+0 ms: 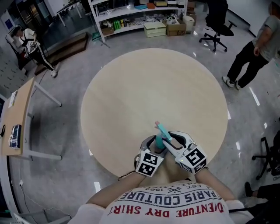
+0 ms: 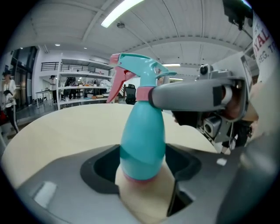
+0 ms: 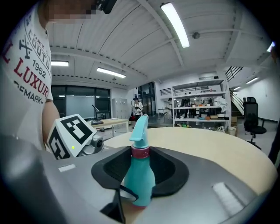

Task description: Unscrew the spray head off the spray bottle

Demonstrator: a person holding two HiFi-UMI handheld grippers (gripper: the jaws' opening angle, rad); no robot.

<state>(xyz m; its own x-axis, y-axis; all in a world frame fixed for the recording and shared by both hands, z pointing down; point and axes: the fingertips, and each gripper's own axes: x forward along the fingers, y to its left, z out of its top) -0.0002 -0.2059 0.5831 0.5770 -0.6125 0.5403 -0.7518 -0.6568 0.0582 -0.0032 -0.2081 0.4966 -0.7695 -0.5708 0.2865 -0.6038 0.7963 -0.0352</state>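
- While it stands upright at the 6 o'clock edge of the round beige wooden desk (image 1: 153, 83), the teal plastic spray bottle (image 2: 142, 140) is held by both tools at once. Whether its base touches the desk cannot be told.
- The left gripper (image 2: 142, 165) has its jaws closed on the bottle's rounded lower body. The black pads (image 2: 103, 168) sit against its two sides just above the pink base.
- The right gripper (image 3: 140, 168) has its jaws closed higher up, at the pink ring collar (image 2: 142, 93) beneath the teal spray head (image 2: 142, 65). In the left gripper view one grey jaw reaches in from 3 o'clock and touches that collar.
- The spray head is seated on the bottle, and its pink trigger (image 2: 116, 85) hangs toward 9 o'clock in the left gripper view. In the head view the nozzle points toward 11 o'clock.
- Seen from the head view, the two grippers lie side by side, and the left one's black-and-white marker cube (image 1: 148, 162) sits at 6 o'clock of the bottle, just in front of the person's white printed shirt (image 1: 168, 203).
- Beyond the desk are a white shelving rack (image 1: 140, 13) at 12 o'clock, a black office chair (image 1: 216, 26) at 1 o'clock, a standing person (image 1: 253, 48) at 2 o'clock and a wooden side desk (image 1: 17, 118) at 9 o'clock.
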